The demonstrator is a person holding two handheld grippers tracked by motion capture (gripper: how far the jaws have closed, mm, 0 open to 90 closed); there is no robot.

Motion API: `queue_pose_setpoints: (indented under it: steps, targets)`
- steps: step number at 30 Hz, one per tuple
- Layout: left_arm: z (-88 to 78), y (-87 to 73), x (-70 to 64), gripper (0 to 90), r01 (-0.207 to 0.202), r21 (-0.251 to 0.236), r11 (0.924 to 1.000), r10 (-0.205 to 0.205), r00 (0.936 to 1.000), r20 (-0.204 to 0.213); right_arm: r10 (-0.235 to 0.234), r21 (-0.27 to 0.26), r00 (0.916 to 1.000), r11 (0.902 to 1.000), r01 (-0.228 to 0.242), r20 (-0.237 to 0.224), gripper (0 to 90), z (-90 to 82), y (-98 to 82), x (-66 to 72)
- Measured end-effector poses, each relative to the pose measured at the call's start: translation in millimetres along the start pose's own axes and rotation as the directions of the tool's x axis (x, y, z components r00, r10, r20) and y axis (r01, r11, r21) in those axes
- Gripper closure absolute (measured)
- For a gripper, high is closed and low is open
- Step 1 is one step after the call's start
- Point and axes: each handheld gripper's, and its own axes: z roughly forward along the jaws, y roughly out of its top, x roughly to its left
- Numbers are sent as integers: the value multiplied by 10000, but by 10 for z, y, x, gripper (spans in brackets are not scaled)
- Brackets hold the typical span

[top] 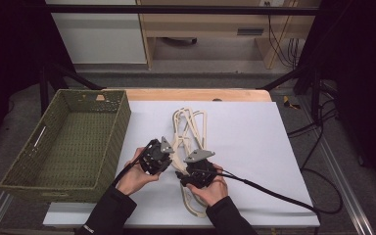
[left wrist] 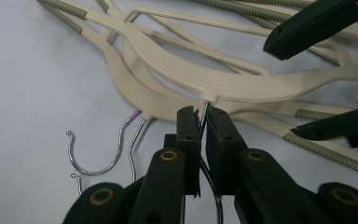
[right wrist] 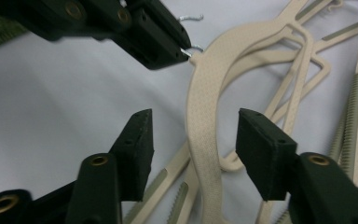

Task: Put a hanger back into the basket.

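Hangers [top: 190, 128] piled on table beside green basket [top: 108, 142], nothing inside.

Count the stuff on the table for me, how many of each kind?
Hangers: at least 3; the pile is too tangled to be sure
Basket: 1
Hand-held grippers: 2, the left hand-held gripper and the right hand-held gripper
Total: at least 6

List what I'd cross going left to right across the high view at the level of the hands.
Green woven basket → left gripper, shut on a hanger's wire hook → right gripper, fingers open around a beige hanger's arm → black cable trailing right over the white table surface.
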Motion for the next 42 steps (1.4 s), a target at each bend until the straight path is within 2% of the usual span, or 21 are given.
queue_pose_setpoints:
  steps: [2, 4, 5, 6, 9, 10, 12, 14, 15, 17, 19, 21, 22, 23, 26, 30, 34, 36, 37, 41, 42]
  targets:
    - [-5, 5, -17, 836, -116, 75, 9999, 116, 9999, 7, -423, 369, 9988, 9985, 413, 254, 573, 74, -29, 18]
    - [-5, 5, -25, 836, -143, 85, 9999, 143, 9999, -32, -428, 417, 9987, 9983, 416, 285, 603, 96, -37, 26]
    - [-5, 4, -31, 836, -137, 128, 9998, 137, 9999, -15, -574, 613, 9977, 9966, 551, 368, 705, 124, -58, 34]
    - [-5, 4, -31, 836, -137, 128, 9998, 137, 9999, -15, -741, 647, 9965, 9953, 715, 396, 739, 131, -66, 31]
    - [-10, -5, -41, 832, -164, 31, 9999, 164, 9999, 31, -935, 694, 9945, 9935, 901, 473, 746, 124, -72, 33]
    - [-46, -8, -37, 816, 81, -423, 9991, -72, 9997, 231, -1038, 695, 9927, 9926, 995, 608, 754, 107, -72, 44]
    - [-84, -2, -28, 792, 155, -584, 9982, -133, 9992, 380, -1043, 663, 9927, 9928, 1003, 608, 756, 98, -73, 45]
    - [-185, 4, -13, 657, 167, -1199, 9926, -111, 9988, 477, -1015, 565, 9925, 9936, 977, 681, 759, 81, -71, 46]
    - [-248, 5, -9, 571, 243, -1647, 9860, -140, 9979, 635, -999, 595, 9921, 9936, 955, 763, 760, 70, -66, 48]
    - [-435, 12, 7, 426, 615, -2682, 9614, -429, 9963, 744, -1026, 579, 9915, 9935, 982, 802, 762, 44, -57, 44]
    - [-564, 12, 27, 352, 780, -3232, 9431, -540, 9951, 826, -1067, 542, 9911, 9932, 1026, 793, 764, 22, -49, 35]
    - [-746, 3, 63, 280, 1010, -3805, 9193, -706, 9931, 931, -1051, 504, 9904, 9936, 1008, 904, 767, -6, -38, 29]
    - [-914, -22, 92, 229, 1170, -4172, 9013, -858, 9920, 929, -1107, 458, 9892, 9932, 1067, 965, 771, -55, -22, 17]
    - [-914, -22, 92, 217, 1170, -4172, 9013, -858, 9920, 929, -1111, 456, 9883, 9932, 1068, 1044, 773, -75, -16, 13]
    - [-1108, -106, 131, 186, 1368, -4624, 8761, -1100, 9903, 847, -1154, 416, 9868, 9929, 1113, 1134, 779, -135, -4, -6]
    - [-1231, -308, 164, 172, 1656, -4919, 8548, -1395, 9862, 897, -861, 127, 9868, 9963, 851, 1369, 797, -315, -3, -109]
    - [-1213, -412, 173, 164, 1767, -4933, 8517, -1520, 9843, 900, -594, -122, 9830, 9980, 625, 1738, 822, -477, -3, -228]
    - [-1181, -465, 172, 160, 1813, -4924, 8513, -1559, 9834, 925, -634, -201, 9771, 9974, 689, 2029, 838, -544, -11, -284]
    - [-1162, -485, 170, 160, 1847, -4896, 8521, -1587, 9828, 945, -634, -201, 9771, 9974, 689, 2029, 838, -544, -11, -284]
    - [-1090, -532, 159, 157, 1919, -4733, 8598, -1635, 9814, 1010, -695, -261, 9605, 9965, 795, 2695, 867, -673, -37, -410]
    - [-1082, -533, 153, 152, 1903, -4684, 8628, -1604, 9816, 1033, -551, -375, 9646, 9971, 669, 2578, 868, -739, -61, -503]
